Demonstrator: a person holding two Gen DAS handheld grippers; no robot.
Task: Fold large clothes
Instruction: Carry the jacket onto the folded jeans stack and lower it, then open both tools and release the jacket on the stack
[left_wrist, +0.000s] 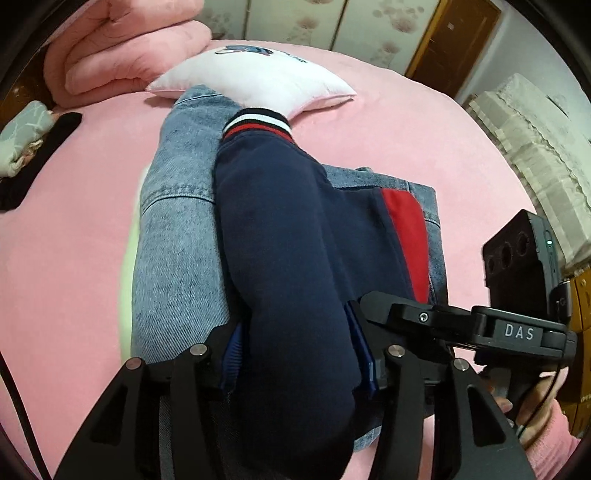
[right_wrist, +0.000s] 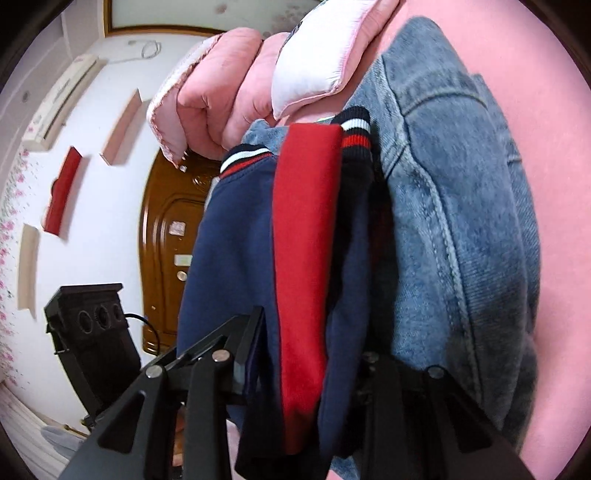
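A navy garment (left_wrist: 288, 240) with a red panel (left_wrist: 404, 229) and a striped cuff (left_wrist: 255, 123) lies on a folded denim jacket (left_wrist: 177, 229) on the pink bed (left_wrist: 74, 258). My left gripper (left_wrist: 295, 350) points down at it, and a thick navy fold fills the gap between its pads. My right gripper (left_wrist: 373, 308) comes in from the right and grips the garment's edge. In the right wrist view, navy and red layers (right_wrist: 306, 258) pass between the right gripper's (right_wrist: 314, 343) fingers, beside the denim jacket (right_wrist: 461, 221).
A white pillow (left_wrist: 251, 81) and a folded pink quilt (left_wrist: 122, 55) lie at the bed's far end. A grey patterned bundle (left_wrist: 22, 136) and a black cloth (left_wrist: 37, 158) sit at the left edge. Lace-covered furniture (left_wrist: 535, 147) stands to the right. A person's hand (left_wrist: 528, 406) holds the right gripper.
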